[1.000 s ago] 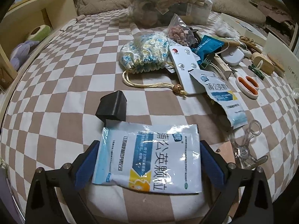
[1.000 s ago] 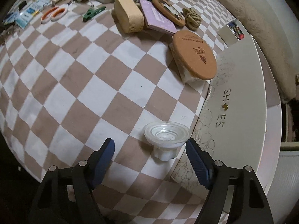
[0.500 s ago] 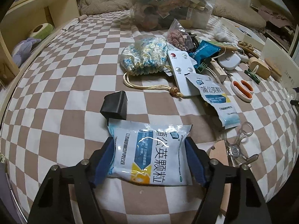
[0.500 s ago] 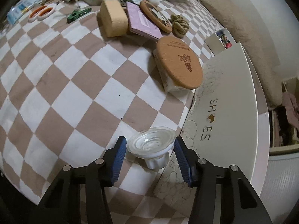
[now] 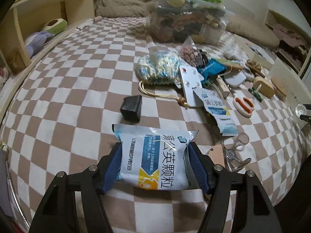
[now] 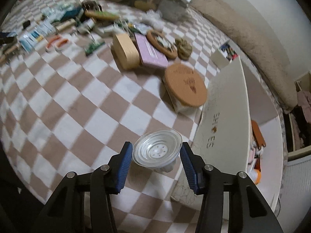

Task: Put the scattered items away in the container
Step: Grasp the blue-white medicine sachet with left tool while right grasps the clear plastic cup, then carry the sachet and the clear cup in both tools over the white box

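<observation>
The left hand-held gripper (image 5: 155,167) pinches a white and blue medicine sachet (image 5: 155,159) by its two side edges, its jaws closing further, so the flat packet bows slightly and hangs level above the checkered bedspread (image 5: 64,97). Gripping the sides likely keeps the soft pouch from folding. The sachet is glossy, with large blue Chinese characters, a blue panel and a yellow corner mark. Just beyond it on the bed lies a small black box (image 5: 131,108).

The right hand-held gripper (image 6: 156,161) is closing on a clear plastic suction cup (image 6: 157,151), its blue pads touching the rim on both sides, the ridged disc facing up and the stub below. It appears raised off the bed, just beside the white shoe box (image 6: 229,124), the likely container, whose open interior already shows several items.
</observation>
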